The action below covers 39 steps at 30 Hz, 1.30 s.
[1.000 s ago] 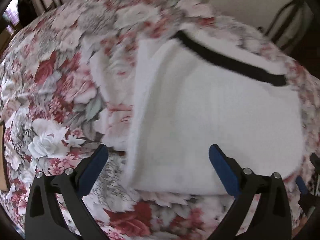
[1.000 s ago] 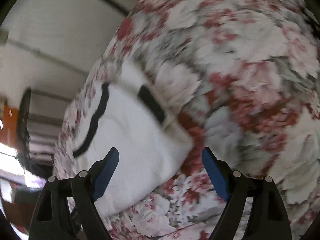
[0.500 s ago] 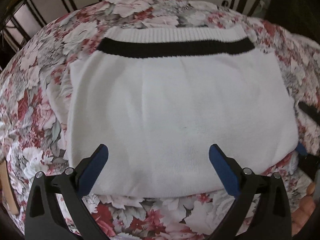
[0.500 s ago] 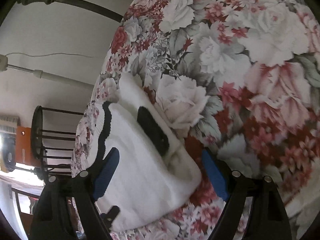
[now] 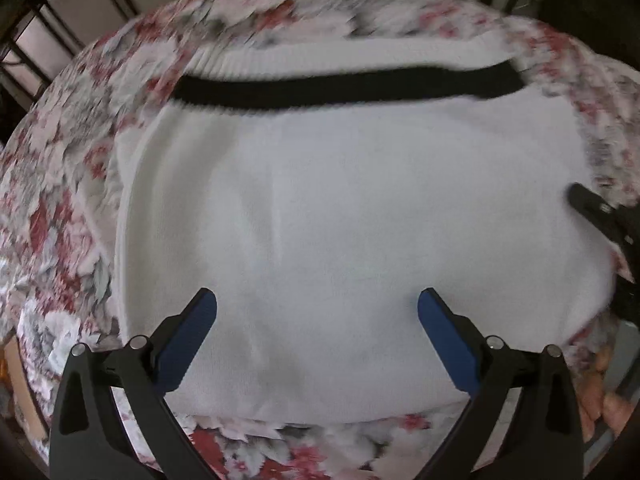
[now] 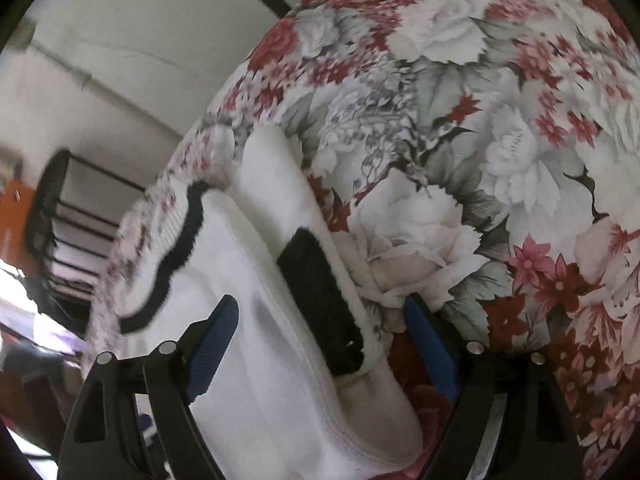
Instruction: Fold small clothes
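Lying flat on the floral cloth (image 5: pixel 60 184), the folded white sweater (image 5: pixel 340 208) spreads under and ahead of the left gripper (image 5: pixel 316 312), jaws wide apart, holding nothing. Right gripper (image 6: pixel 320 320) jaws also wide, straddling the sweater's edge, pads not pressing. Only the right view shows the black-cuffed sleeve (image 6: pixel 320 300).

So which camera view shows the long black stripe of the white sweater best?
The left wrist view: the black stripe runs unbroken across the far part of the white sweater, though a bit blurred. The right wrist view shows it only at a steep angle, curved and squeezed near the table edge.
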Each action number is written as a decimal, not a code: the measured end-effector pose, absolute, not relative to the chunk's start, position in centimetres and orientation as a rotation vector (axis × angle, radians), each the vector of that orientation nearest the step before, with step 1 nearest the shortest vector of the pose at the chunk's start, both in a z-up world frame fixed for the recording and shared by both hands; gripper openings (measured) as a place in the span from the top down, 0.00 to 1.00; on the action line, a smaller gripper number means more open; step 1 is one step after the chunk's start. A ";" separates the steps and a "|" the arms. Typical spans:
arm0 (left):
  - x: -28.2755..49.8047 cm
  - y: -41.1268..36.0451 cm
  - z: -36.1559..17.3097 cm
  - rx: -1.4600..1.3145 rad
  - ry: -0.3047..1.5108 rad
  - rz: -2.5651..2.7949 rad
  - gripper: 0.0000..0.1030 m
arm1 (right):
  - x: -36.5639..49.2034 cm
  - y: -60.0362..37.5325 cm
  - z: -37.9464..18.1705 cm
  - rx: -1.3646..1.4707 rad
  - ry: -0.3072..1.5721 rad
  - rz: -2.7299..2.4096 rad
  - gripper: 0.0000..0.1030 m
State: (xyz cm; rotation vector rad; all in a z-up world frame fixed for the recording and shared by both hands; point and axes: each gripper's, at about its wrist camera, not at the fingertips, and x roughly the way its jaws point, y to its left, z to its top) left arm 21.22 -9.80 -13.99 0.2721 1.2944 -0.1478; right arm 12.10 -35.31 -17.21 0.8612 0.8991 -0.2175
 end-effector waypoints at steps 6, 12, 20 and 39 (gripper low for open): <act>22.4 -8.4 -15.2 0.154 1.387 -0.160 0.04 | 12.6 -33.2 -16.8 0.778 0.872 -0.175 0.03; 22.5 -9.0 -15.4 0.168 1.386 -0.159 0.04 | 12.9 -33.1 -16.4 0.821 0.866 -0.132 0.14; 22.5 -8.8 -15.6 0.165 1.388 -0.167 0.04 | 12.6 -34.4 -18.1 0.926 0.852 -0.083 0.21; 23.0 -8.4 -15.2 0.155 1.363 -0.170 0.04 | 13.8 -29.8 -13.4 0.753 0.857 -0.060 0.72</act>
